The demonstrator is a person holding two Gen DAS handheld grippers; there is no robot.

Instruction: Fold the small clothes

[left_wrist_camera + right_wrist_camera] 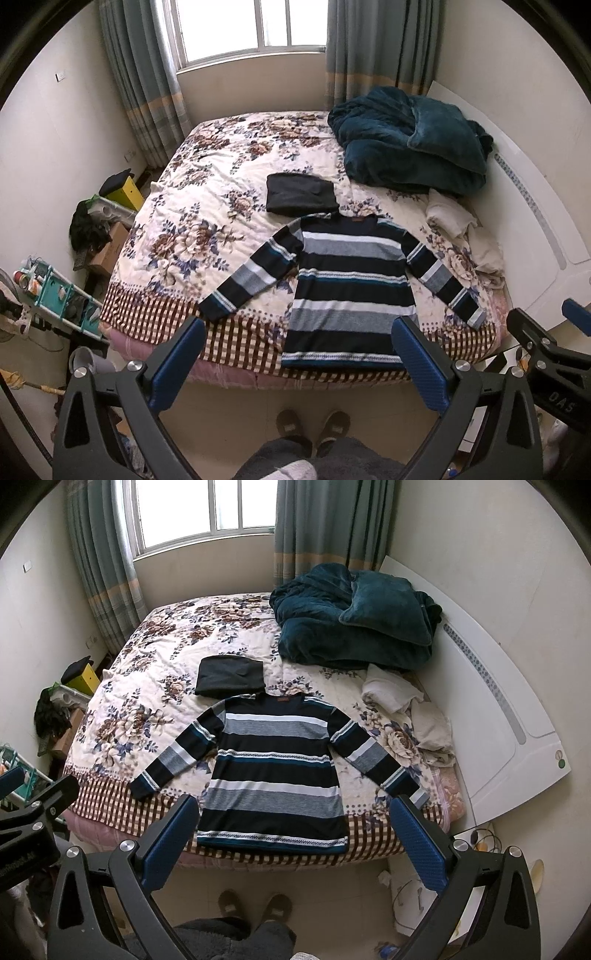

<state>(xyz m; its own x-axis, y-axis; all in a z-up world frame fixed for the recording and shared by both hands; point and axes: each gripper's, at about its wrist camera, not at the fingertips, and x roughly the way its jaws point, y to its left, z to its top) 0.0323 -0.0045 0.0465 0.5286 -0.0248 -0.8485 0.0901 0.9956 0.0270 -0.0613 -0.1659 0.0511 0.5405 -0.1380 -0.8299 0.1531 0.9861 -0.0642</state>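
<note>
Striped sweater (351,291): long-sleeved knit in navy, grey, white and teal bands, lying flat on the bed (207,206) with both sleeves angled out and down; its hem sits at the bed's near edge, on the checked border of the cover.
Folded dark garment (301,194): a charcoal rectangle just beyond the sweater's collar, touching or nearly touching it; which of the two I cannot tell.
Teal blanket (410,144): plush heap bundled beyond the sweater's right sleeve, toward the window (251,26).
Cream cloths (461,229): crumpled pale fabric beside the sweater's right sleeve, against the white headboard (524,206).
Left gripper (301,365): fingers spread wide, holding nothing, hanging in the air short of the sweater's hem; its blue pads (173,369) frame the hem's left part in the left wrist view.
Right gripper (295,845): fingers likewise wide apart and empty, in the air on the near side of the sweater's hem, clear of the cloth; in the right wrist view its right pad lines up with the cuff of the right sleeve.
Person: slippered feet (255,908) on the tiled floor, on the near side of the sweater's hem.
Clutter: a yellow box (129,192) and a teal rack (62,295) on the floor, well apart from the sweater's left sleeve.
</note>
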